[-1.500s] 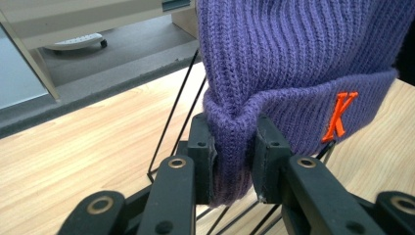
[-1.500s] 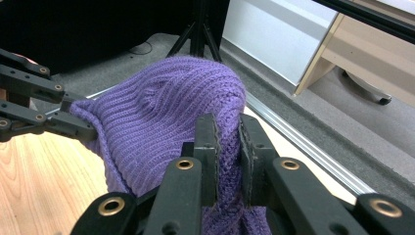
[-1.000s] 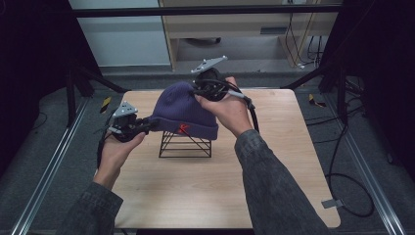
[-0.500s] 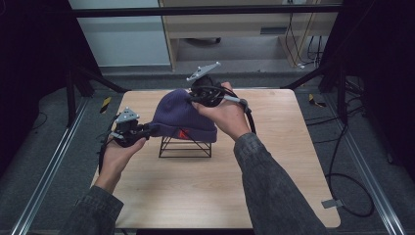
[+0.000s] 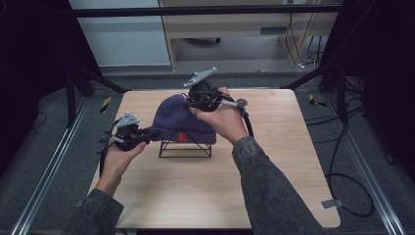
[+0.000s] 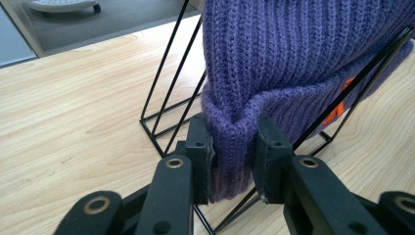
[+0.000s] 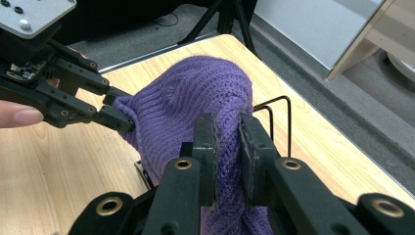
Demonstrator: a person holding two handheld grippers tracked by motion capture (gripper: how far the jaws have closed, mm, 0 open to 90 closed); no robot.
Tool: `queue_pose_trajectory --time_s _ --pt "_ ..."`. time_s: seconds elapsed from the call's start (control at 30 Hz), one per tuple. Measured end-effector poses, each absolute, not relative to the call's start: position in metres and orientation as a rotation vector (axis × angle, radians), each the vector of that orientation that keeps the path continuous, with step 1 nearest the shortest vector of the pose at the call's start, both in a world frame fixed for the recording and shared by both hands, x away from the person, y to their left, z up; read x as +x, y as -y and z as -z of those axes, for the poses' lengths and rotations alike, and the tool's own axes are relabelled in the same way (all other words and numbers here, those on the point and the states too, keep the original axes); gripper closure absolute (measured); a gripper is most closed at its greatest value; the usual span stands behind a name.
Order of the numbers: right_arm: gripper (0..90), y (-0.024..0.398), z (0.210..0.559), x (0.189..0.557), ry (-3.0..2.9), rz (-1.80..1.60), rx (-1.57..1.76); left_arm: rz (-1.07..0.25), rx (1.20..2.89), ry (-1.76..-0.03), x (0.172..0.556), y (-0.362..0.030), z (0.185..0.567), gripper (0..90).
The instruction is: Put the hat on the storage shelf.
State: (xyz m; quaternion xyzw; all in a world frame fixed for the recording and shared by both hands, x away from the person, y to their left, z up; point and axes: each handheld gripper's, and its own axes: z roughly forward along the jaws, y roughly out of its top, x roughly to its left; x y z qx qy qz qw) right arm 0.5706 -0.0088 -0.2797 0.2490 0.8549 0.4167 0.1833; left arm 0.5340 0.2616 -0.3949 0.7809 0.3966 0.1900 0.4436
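Two grippers pinching purple beanie [image 5: 182, 121], orange "K" label [image 5: 183, 137]

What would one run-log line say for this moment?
left gripper: shut on hat cuff | right gripper: shut on hat | hat: draped over wire stand | stand: on table

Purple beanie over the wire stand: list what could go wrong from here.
1. The purple beanie is pinched at opposite edges by the left hand-held gripper and the right hand-held gripper; pulling apart could overstretch the knit.
2. The light wire stand sits under the beanie; a downward tug could tip or slide it.
3. The cuff could snag on a wire corner.
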Motion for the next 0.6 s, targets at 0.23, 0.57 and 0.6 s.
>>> queue_pose_trajectory --time_s 0.23,0.57,0.6 --pt "79.0 0.004 0.286 0.568 -2.436 -1.166 0.691 -0.462 1.947 -0.995 0.533 -0.265 0.403 71.0" --pt "78.5 0.003 0.292 0.566 -2.453 -1.161 0.681 -0.456 1.959 -0.995 0.532 -0.265 0.409 70.9" --pt "78.5 0.003 0.293 0.566 -2.455 -1.161 0.683 -0.455 1.957 -0.999 0.532 -0.266 0.41 70.9"
